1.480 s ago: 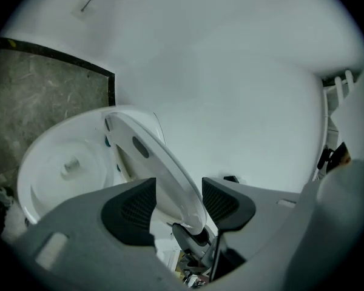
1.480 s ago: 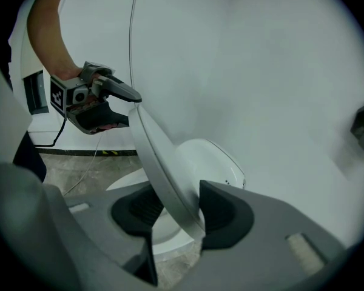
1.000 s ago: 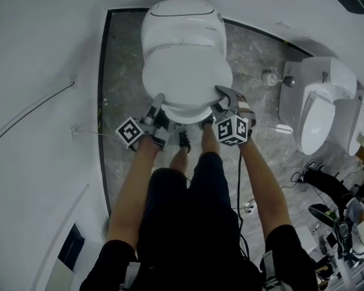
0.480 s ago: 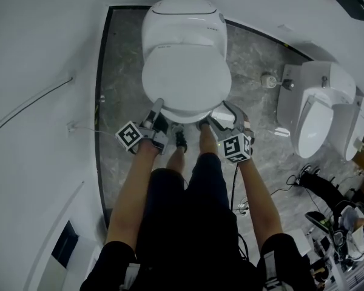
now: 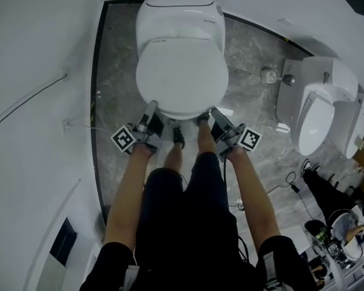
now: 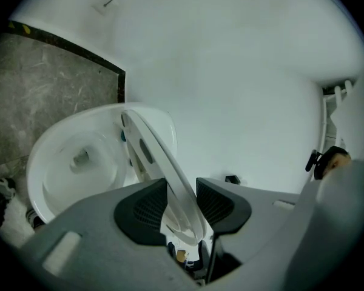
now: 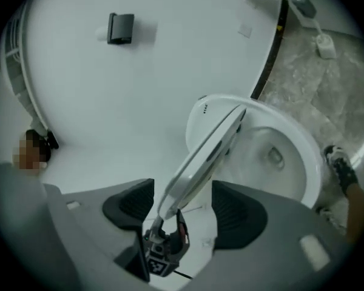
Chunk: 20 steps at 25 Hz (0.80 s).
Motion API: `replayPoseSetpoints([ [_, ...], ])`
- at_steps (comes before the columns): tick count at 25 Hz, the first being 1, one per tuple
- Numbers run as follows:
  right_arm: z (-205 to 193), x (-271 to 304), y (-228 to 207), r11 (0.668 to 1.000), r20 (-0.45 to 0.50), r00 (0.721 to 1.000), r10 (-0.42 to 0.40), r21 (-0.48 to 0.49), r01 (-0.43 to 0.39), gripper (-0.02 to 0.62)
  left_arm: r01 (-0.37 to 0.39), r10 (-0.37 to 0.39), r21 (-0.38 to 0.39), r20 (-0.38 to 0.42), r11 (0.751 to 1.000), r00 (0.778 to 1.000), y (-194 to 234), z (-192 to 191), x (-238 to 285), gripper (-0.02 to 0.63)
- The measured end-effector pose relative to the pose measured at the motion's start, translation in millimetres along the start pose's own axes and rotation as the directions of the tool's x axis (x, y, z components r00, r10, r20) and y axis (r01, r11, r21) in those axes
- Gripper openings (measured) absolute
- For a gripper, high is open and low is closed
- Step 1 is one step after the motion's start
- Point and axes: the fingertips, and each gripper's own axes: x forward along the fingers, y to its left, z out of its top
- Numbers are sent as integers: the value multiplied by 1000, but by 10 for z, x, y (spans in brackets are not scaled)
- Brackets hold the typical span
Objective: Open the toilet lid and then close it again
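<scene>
So the toilet lid (image 6: 159, 162) is sitting part-way up, tilted over the bowl (image 6: 73, 162), with its front edge running between the jaws of both tools. The left tool (image 6: 182, 200) has just been closing, and its pads now pinch that edge from both sides. The right tool (image 7: 183, 202) has just been opening. It's wide now, with the lid edge in the gap and daylight on either side, so it's holding nothing.

That's my worry: one tool is carrying the whole lid, off to one corner. Glossy plastic under a thin pinch looks slippery to me, and if it slides out the lid probably slams onto the bowl. It could also clip the open right tool on the way down.

The room is pretty tight. There's a grey marbled floor (image 5: 116, 71) with a dark border strip (image 5: 97, 102) and plain white wall (image 5: 36, 53) beside it. A second toilet (image 5: 318, 111) stands off to the right, with loose cables (image 5: 294, 183) near it. My operator's feet are right at the base of the toilet.
</scene>
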Motion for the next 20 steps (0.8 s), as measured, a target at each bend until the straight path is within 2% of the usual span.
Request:
replayPoseSetpoints([
  [2, 114, -1, -58, 998, 38, 999, 27, 59, -29, 301, 15, -15, 5, 1, 1000, 1000, 36, -13, -18, 160],
  [4, 231, -19, -168, 994, 69, 997, 18, 110, -26, 285, 21, -21, 11, -2, 1000, 1000, 82, -35, -50, 160],
  [6, 304, -32, -301, 988, 73, 997, -7, 156, -4, 206, 18, -18, 14, -6, 1000, 1000, 140, -59, -90, 169],
  [8, 303, -15, -400, 984, 37, 999, -21, 179, 14, 147, 19, -19, 20, -11, 1000, 1000, 193, -74, -119, 184],
  [15, 187, -3, -600, 983, -85, 996, -9, 182, 24, 132, -9, 10, 29, -25, 1000, 1000, 459, -128, -229, 201],
  [20, 105, -23, -732, 982, -126, 992, -22, 183, 45, 126, -27, 29, 58, -31, 998, 999, 572, -171, -292, 158],
])
